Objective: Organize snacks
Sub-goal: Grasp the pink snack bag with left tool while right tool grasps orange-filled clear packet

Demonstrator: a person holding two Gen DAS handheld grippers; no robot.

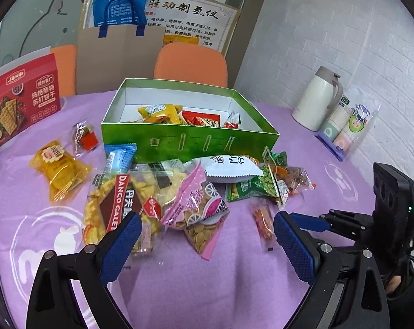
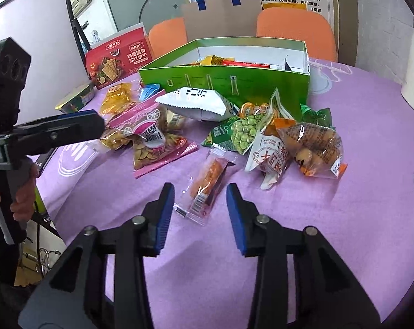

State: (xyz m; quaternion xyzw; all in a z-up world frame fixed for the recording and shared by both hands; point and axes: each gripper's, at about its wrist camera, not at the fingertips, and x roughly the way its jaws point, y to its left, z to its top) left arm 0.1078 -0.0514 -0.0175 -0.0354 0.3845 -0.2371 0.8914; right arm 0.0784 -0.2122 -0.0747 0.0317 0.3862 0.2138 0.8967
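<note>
Both my tongs, left (image 1: pixel 207 227) and right (image 2: pixel 200 194), gape empty; slick sachet (image 2: pixel 205 189) may skid when pinched.

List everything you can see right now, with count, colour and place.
box: 1, green, table centre, several snacks inside
loose snacks: about a dozen, mixed colours, piled in front of box
orange stick snack: 1, clear wrapper, just ahead of right gripper
cracker box: 1, red, far left
jug: 1, white, far right
paper cups: 2 wrapped stacks, beside jug
chairs: 2, orange, behind table
tablecloth: purple
left gripper: open, empty
right gripper: open, empty
</note>
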